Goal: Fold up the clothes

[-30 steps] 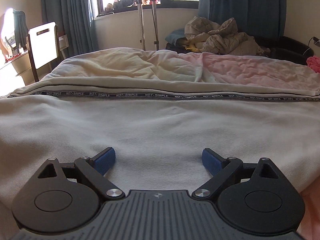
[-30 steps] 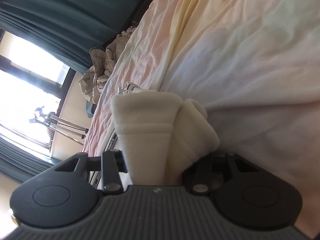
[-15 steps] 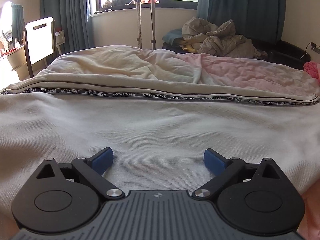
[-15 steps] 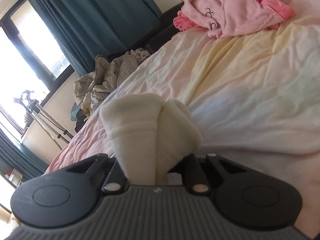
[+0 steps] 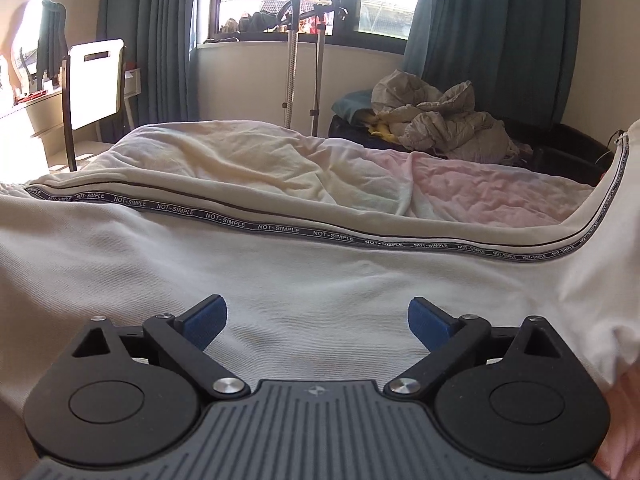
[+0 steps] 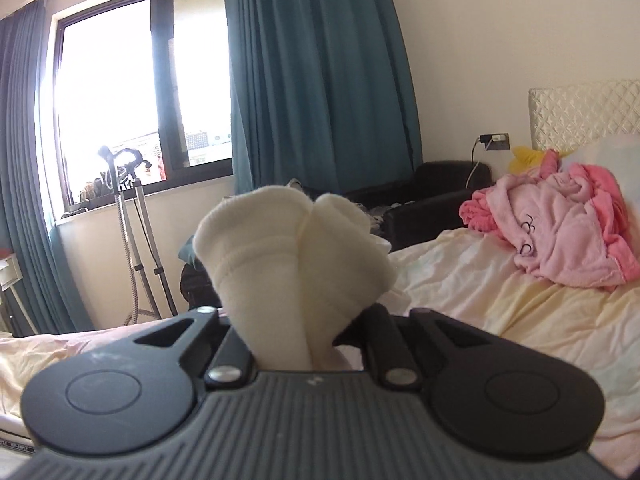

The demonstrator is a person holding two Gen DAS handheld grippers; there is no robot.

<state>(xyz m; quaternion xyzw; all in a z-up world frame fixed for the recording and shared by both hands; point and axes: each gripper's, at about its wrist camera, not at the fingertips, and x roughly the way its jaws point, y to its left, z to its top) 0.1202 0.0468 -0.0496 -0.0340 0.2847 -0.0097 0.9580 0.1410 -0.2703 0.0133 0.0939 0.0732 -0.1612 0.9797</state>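
A cream garment (image 5: 280, 280) with a dark "NOT-SIMPLE" printed stripe lies spread across the bed. My left gripper (image 5: 318, 320) is open, its blue pads (image 5: 204, 320) resting low over the cloth. The garment's right end (image 5: 600, 240) rises up at the right edge of the left wrist view. My right gripper (image 6: 298, 344) is shut on a bunched cream cuff (image 6: 288, 248) of the garment and holds it up above the bed; its fingertips are hidden by the cloth.
The bed has a cream and pink quilt (image 5: 460, 184). A pink robe (image 6: 560, 232) lies by the headboard. A heap of grey bedding (image 5: 440, 124) sits on a dark sofa. A chair (image 5: 92, 84) and a metal stand (image 5: 300, 60) are near the window.
My right gripper has lifted and swung upright with the cuff, from facing the quilt to facing the window. The garment's right end has risen. My left gripper has barely moved.
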